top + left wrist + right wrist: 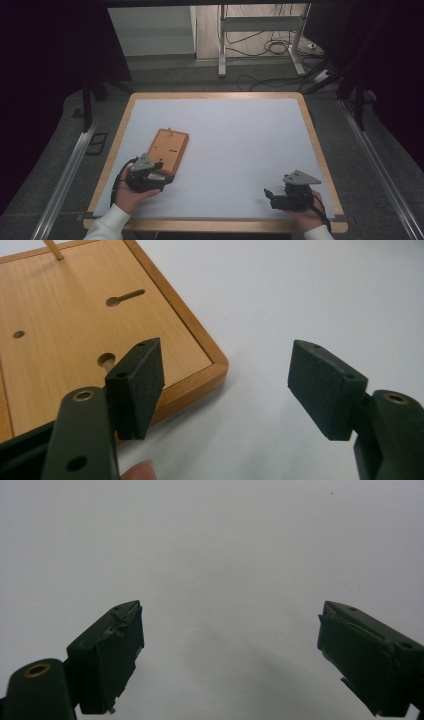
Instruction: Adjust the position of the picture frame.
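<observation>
The tabletop [225,135] is the biggest thing here, a wide pale grey-white sheet framed by a light wooden border, and nearly all of it lies bare. On its left half, a little nearer the person than the middle, lies a flat wooden board [169,150], rectangular with rounded corners and turned at a slight slant to the table's edges. The board is a warm orange-brown, with a darker raised rim running round a lighter, smooth inner panel. In the left gripper view the board [75,335] shows a keyhole-shaped slot [125,296], a small round hole [18,334] off to one side, another round hole [105,359] partly hidden behind a jaw, and a thin wooden peg [53,248] near its far edge. The left gripper [147,175], held in the person's left hand [127,192], hovers at the board's near corner; its jaws stand wide apart with nothing between them, one above the board's rim, the other above bare tabletop. The right gripper [280,196], held in the right hand [307,215], sits low near the front right edge, well apart from the board, its jaws likewise spread wide and empty over the plain surface.
</observation>
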Demonstrator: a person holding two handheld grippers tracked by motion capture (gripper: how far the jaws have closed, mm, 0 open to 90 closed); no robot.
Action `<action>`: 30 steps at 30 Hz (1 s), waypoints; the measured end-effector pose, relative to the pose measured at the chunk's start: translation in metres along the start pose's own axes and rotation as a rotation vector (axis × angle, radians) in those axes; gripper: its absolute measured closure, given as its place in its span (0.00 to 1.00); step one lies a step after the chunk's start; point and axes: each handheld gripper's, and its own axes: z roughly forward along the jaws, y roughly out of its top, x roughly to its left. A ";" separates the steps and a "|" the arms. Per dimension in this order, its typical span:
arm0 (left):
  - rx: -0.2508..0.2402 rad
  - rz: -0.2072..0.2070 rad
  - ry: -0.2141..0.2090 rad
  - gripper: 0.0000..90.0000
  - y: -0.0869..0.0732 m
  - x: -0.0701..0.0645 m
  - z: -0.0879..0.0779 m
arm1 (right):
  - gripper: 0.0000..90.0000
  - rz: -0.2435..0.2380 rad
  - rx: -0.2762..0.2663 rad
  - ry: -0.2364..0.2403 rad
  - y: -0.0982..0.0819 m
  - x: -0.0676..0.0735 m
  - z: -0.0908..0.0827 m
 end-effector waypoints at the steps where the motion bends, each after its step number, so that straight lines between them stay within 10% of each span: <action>1: 0.000 0.000 0.000 0.33 0.000 0.000 0.000 | 0.13 0.000 0.000 0.000 0.000 0.000 0.000; 30: -0.038 -0.052 0.044 0.32 0.023 0.026 -0.002 | 0.13 -0.008 0.016 -0.022 -0.002 -0.001 0.005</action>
